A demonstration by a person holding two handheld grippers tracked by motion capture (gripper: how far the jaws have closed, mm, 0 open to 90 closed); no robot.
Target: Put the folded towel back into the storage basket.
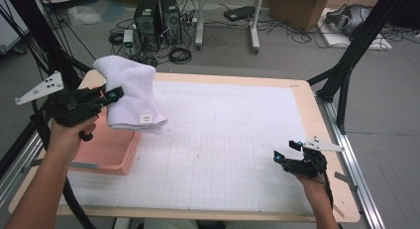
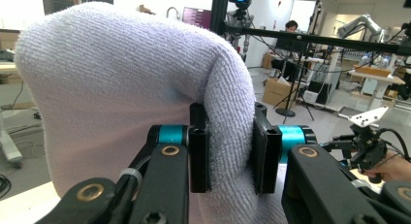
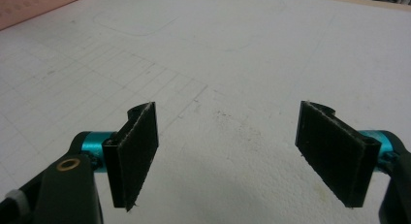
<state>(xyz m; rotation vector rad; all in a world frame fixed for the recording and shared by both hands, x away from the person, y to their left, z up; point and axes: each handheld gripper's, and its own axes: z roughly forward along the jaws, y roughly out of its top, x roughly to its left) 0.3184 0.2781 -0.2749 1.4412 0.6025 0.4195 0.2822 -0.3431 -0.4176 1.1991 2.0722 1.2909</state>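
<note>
The left gripper is clamping a folded white towel – lifted above the far-left table, hanging over the pink basket's far edge; what the basket is holding cannot be told; the right gripper is resting near-right, jaws standing apart with nothing between them.

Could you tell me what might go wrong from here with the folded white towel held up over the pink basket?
The left gripper pinches only one thick fold of the folded white terry towel, so it could slip or unfold. Its hanging lower edge might catch the pink plastic basket's rim. The right gripper sits open, far away, unable to help.
</note>
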